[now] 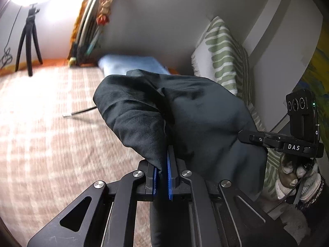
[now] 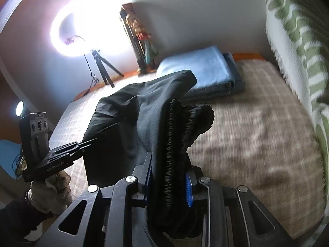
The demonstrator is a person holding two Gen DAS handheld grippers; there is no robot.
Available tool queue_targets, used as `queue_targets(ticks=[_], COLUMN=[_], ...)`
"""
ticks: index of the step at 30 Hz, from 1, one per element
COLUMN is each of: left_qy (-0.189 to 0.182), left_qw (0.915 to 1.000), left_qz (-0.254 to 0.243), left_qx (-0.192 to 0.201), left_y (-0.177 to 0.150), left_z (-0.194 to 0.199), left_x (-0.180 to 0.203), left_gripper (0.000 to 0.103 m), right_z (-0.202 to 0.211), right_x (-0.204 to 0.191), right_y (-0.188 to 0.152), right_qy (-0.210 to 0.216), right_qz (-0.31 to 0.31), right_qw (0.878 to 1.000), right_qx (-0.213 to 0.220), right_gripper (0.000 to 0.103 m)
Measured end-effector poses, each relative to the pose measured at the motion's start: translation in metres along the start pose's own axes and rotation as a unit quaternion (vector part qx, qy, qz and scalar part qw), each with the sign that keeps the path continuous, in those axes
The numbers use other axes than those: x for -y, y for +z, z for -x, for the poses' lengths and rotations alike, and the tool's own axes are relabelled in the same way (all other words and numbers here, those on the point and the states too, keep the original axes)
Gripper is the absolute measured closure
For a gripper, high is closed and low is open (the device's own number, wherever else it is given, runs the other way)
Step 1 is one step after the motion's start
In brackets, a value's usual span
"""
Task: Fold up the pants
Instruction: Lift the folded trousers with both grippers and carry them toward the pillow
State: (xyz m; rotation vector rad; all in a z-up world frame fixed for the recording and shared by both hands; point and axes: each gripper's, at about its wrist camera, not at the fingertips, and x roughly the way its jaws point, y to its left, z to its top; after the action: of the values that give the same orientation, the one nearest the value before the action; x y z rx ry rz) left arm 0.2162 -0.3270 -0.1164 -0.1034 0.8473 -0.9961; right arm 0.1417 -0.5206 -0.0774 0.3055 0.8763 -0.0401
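Observation:
Black pants [image 1: 185, 113] hang bunched in the air above the bed, held by both grippers. My left gripper [image 1: 163, 177] is shut on a fold of the black cloth between its blue pads. My right gripper [image 2: 169, 183] is shut on the gathered elastic waistband [image 2: 172, 144] of the pants [image 2: 139, 111]. The right gripper [image 1: 267, 139] shows at the right of the left wrist view, its fingers against the cloth. The left gripper [image 2: 86, 142] shows at the left of the right wrist view, touching the cloth.
A brown checked bed cover [image 1: 41, 133] lies below. Folded light blue and denim clothes [image 2: 201, 72] are stacked at the far end. A green-striped pillow [image 1: 226, 55] leans at the right. A ring light on a tripod [image 2: 90, 28] stands by the wall. A cable [image 1: 82, 111] lies on the cover.

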Motion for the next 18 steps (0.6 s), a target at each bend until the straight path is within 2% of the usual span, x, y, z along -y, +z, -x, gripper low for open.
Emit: queue_targets(ticks=[6, 18], left_qy=[0.007, 0.023], left_qw=[0.9997, 0.9978], left_qz=[-0.012, -0.044], left_qx=[0.018, 0.044], left_y=[0.035, 0.111], left_z=[-0.005, -0.041], left_x=[0.002, -0.01], left_gripper=[0.097, 0.097], right_z=[0.001, -0.022], right_x=[-0.005, 0.023], right_y=[0.033, 0.113], right_qy=[-0.004, -0.025], right_qz=[0.0, -0.003], right_qw=[1.0, 0.998], right_qx=[0.024, 0.058], right_gripper=[0.078, 0.078])
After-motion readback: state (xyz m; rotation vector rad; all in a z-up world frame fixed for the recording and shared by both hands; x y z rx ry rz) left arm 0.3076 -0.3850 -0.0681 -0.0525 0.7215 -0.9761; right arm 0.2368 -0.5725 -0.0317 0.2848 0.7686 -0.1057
